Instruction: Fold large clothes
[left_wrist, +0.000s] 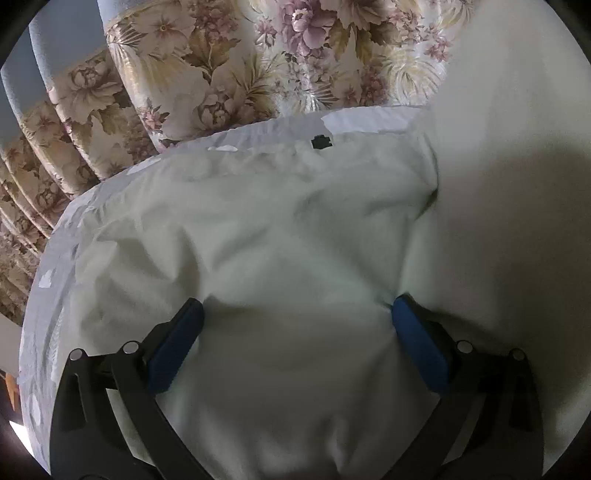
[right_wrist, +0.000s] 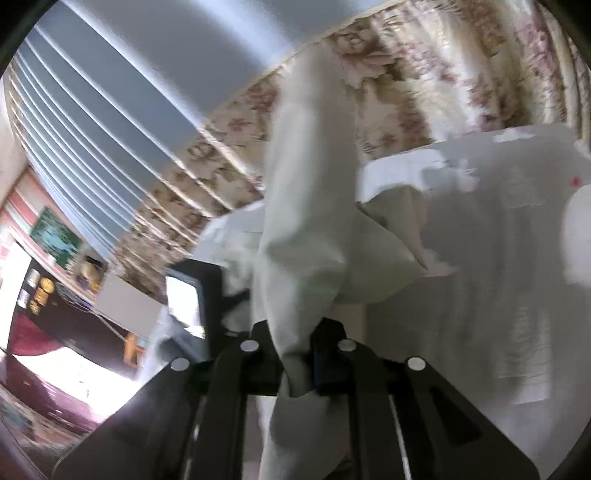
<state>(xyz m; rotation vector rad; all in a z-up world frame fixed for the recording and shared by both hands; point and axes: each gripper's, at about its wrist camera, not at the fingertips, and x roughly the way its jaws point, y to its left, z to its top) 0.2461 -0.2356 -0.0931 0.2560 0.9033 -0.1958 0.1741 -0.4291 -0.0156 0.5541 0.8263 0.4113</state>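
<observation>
Already a fold of the pale garment (right_wrist: 306, 236) is pinched in the right claw (right_wrist: 295, 363), whose jaws are clenched on a narrow strip of cloth that is drawn up taut above the white-covered tabletop (right_wrist: 517, 295). The rest of the garment (left_wrist: 258, 240) is seen bunched and creased on that surface, with the left claw (left_wrist: 295, 321) released and held wide over the heap, its blue pads (left_wrist: 177, 350) apart and nothing gripped. So thin a pinch may be lost if the cloth is pulled harder, and the fold would drop. With only one side held, the garment may be dragged crooked or toward the tabletop's edge by the flowered curtain (left_wrist: 221, 66). A single layer may be missed by the left claw.
</observation>
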